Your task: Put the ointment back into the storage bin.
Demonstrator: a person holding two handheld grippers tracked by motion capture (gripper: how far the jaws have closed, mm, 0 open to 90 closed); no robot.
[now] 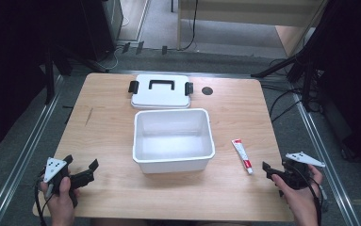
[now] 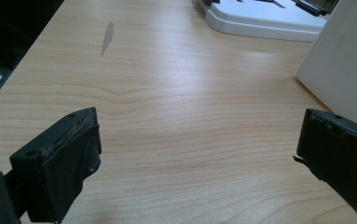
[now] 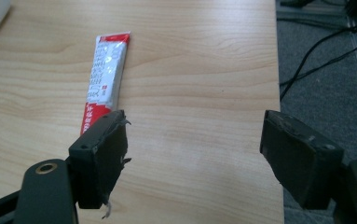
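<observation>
An open white plastic box (image 1: 173, 165) stands mid-table, with nothing visible inside it. Its white lid (image 1: 160, 96), with a black handle and two black clips, lies flat just behind it. A red and white tube (image 1: 242, 155) lies on the wood to the right of the box. My left gripper (image 1: 81, 162) is held open low at the front left, with bare wood between its jaws (image 2: 199, 123). My right gripper (image 1: 276, 165) is open at the front right, just short of the tube (image 3: 104, 79). Its left jaw overlaps the tube's near end in the right gripper view.
The box wall (image 2: 344, 60) and lid (image 2: 264, 18) lie ahead and right of the left gripper. A grey smear (image 2: 107, 37) marks the wood. A round black grommet (image 1: 207, 91) sits beside the lid. The table's right edge (image 3: 278, 70) drops to cables on the floor.
</observation>
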